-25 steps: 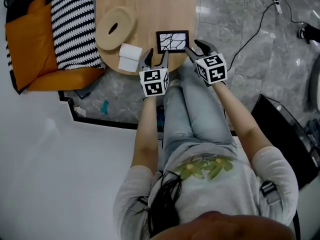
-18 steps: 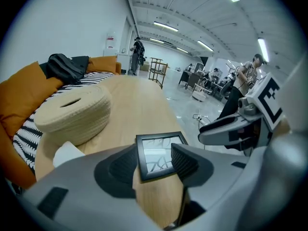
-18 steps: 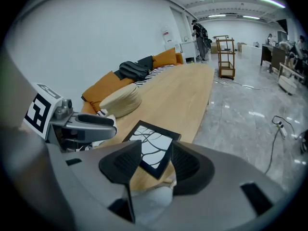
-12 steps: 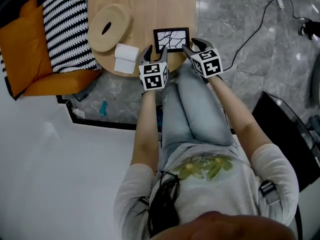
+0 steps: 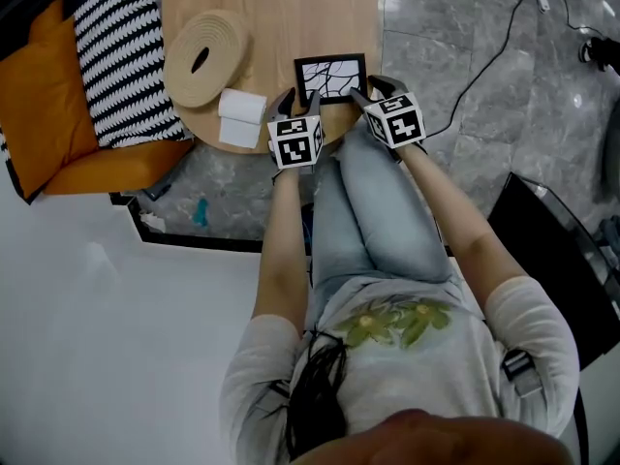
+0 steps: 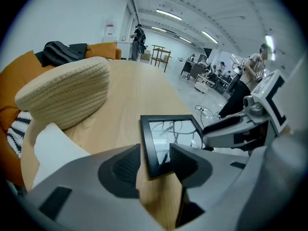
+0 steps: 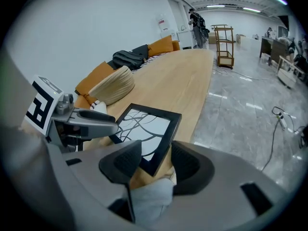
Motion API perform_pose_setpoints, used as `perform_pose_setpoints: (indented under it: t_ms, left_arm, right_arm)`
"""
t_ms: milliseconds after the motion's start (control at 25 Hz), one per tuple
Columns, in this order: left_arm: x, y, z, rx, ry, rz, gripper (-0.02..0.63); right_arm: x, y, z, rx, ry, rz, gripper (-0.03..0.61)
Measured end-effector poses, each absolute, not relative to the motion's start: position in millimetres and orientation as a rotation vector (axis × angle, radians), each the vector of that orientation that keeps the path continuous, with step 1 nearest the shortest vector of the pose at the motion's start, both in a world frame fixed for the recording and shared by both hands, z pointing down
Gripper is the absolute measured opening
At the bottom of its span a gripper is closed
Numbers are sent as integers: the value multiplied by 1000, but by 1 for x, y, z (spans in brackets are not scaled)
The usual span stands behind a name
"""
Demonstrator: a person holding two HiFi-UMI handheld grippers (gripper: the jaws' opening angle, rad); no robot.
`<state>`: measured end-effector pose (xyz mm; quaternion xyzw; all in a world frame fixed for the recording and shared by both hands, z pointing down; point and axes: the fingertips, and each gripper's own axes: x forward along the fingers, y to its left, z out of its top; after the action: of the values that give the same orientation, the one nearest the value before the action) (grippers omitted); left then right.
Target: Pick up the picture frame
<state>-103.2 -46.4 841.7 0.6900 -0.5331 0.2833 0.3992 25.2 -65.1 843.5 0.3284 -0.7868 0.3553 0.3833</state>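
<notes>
Picture frame (image 5: 331, 76), black border with a branch-like print, lay flat on the wooden worktop (image 5: 291, 8) at its near edge, just beyond the person's knees (image 5: 363, 177). It was not lifted yet.

Left tongs (image 6: 155, 161) straddled the frame's near left corner. Their jaws had just been closing, but bare wood showed between one pad and the border, so no pinch yet. Right tongs (image 7: 150, 163) straddled the near right corner, jaws apart with a gap on the outer side, so no grip either. Both angled steeply down at the frame, one at each corner.

Step in hand, as I judge it: lining up a two-sided grasp, with the squeeze begun on the left. The task looked barely started, since the frame sat fully on the wood.

The next move probably calls for both pairs of jaws to close onto the border together, then a level lift. Each pair has only a thin corner to bite on, so an uneven squeeze could slide or pivot the frame along the worktop. I couldn't tell whether the frame overhung the rim.

Around it, a white block (image 5: 239, 119) sat just left of the left tongs, with a woven round coil (image 5: 201, 58) beyond it, both apart from the frame. Striped cushion (image 5: 121, 56) and orange cushion (image 5: 44, 95) lay off the worktop's left side. A cable (image 5: 484, 56) ran over the grey floor on the right.
</notes>
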Motion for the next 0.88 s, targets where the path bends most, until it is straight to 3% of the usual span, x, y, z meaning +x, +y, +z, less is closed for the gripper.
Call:
perform_pose_setpoints:
  t_ms: [560,640,880]
  left_arm:
    - [-105,-43,852,1731,-1306,716,181]
    - [-103,-43,853,1726,-1294,711,140]
    - [-103,-42,853,1706,-1306,712,135]
  right_arm:
    - [25,-59,854,799,-1987,933,176]
    - [27,-60,855,801,-1982,932,162]
    - [29,-60,856,804,-1982,900,127]
